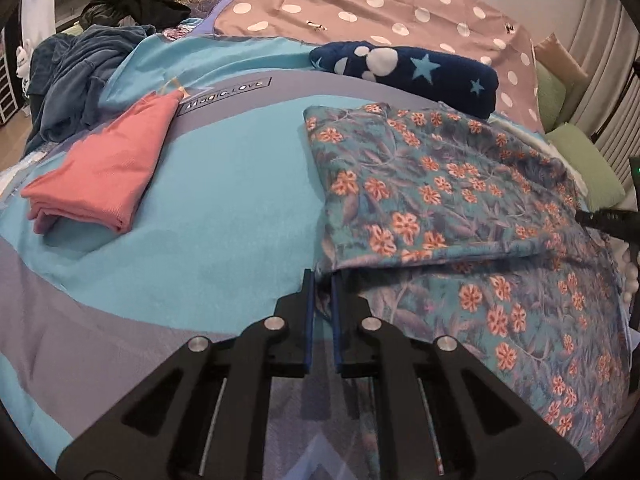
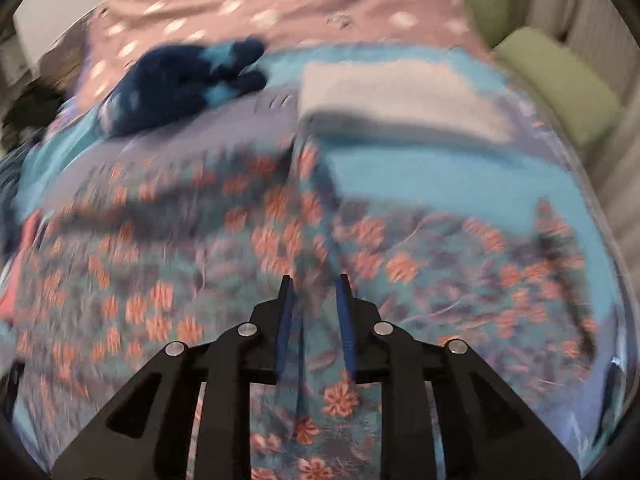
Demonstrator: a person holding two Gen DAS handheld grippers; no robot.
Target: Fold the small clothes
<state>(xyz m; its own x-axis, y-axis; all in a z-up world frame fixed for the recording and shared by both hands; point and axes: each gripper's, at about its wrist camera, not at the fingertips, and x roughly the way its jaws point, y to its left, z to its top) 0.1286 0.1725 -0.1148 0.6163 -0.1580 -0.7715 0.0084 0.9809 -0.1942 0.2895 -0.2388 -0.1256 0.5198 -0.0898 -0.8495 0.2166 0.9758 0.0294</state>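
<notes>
Soft indoor light; right view motion-blurred, fisheye-dark edges

teal garment [image 1: 440, 184] with orange flowers, pink shirt [image 1: 100, 176]

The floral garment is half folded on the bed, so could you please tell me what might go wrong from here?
1. The left gripper pinches only a corner of the floral garment; it could slip and undo the fold.
2. The right gripper looks open above the cloth in a blurred view, so one side may sag unevenly.

Both wrist cameras look forward, low over the bed, sharing the floral garment [image 1: 440, 184] and navy bundle [image 2: 180, 88].
</notes>
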